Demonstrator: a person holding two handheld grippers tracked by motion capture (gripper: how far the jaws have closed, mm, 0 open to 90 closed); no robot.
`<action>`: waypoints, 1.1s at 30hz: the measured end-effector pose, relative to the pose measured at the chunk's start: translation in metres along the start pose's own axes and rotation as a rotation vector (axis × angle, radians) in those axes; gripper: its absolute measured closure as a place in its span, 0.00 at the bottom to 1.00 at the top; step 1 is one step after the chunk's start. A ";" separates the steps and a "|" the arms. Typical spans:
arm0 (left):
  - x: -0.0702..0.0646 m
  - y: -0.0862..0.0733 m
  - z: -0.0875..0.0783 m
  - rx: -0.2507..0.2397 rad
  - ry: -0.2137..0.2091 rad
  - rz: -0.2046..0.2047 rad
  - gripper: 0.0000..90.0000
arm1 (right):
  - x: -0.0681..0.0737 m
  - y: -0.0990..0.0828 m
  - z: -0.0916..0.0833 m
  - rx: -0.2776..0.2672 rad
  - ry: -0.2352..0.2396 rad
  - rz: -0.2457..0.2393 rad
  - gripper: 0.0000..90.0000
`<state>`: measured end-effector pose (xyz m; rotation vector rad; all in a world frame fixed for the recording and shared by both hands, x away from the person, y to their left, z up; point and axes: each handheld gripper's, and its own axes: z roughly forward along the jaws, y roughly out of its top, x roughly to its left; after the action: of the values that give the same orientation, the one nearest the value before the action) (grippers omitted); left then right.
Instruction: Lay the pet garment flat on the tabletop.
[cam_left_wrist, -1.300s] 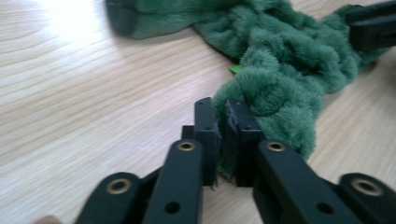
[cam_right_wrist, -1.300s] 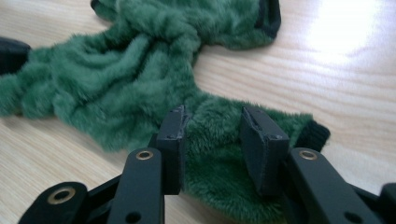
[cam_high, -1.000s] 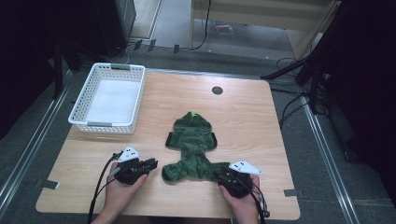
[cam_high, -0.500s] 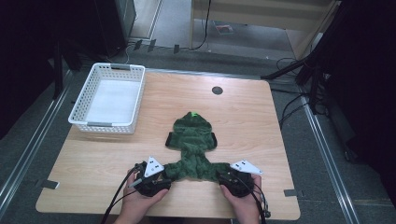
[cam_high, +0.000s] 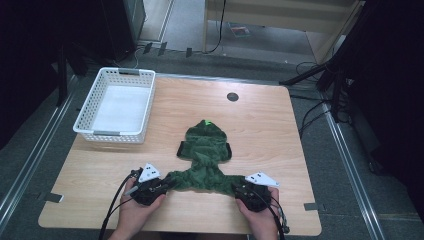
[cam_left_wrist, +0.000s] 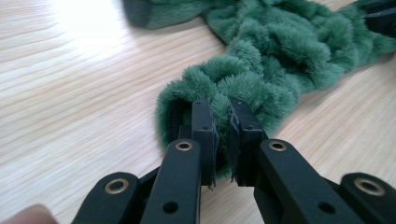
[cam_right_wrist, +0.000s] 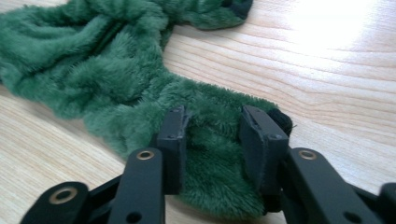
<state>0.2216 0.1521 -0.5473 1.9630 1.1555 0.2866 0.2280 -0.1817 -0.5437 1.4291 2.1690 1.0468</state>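
Green fleece garment (cam_high: 202, 150), table (cam_high: 280, 145): left gripper (cam_left_wrist: 219, 128) jaws just closed, clamped on sleeve end; right gripper (cam_right_wrist: 219, 133) jaws gripping other cuff. Advice: pull sleeves evenly, keep fabric flat.

A white basket (cam_high: 116, 106) sits on the wooden table (cam_high: 280, 135).

The garment (cam_high: 205, 160) lies on the table (cam_high: 280, 135), centred toward the near edge. The basket (cam_high: 117, 105) stands at the far left. A round port (cam_high: 232, 96) sits behind the garment.
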 end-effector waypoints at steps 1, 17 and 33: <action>0.003 -0.001 -0.001 -0.003 0.006 -0.003 0.92 | 0.000 0.000 0.000 0.001 -0.001 -0.001 0.71; 0.008 0.002 -0.009 -0.091 -0.100 -0.048 0.64 | 0.011 0.005 -0.012 -0.088 0.106 -0.020 0.59; 0.022 0.001 -0.015 -0.103 -0.037 -0.076 0.61 | -0.002 0.006 -0.016 -0.137 0.090 0.036 0.45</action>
<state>0.2264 0.1773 -0.5413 1.8229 1.1656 0.2637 0.2221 -0.1888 -0.5288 1.3892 2.0937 1.2688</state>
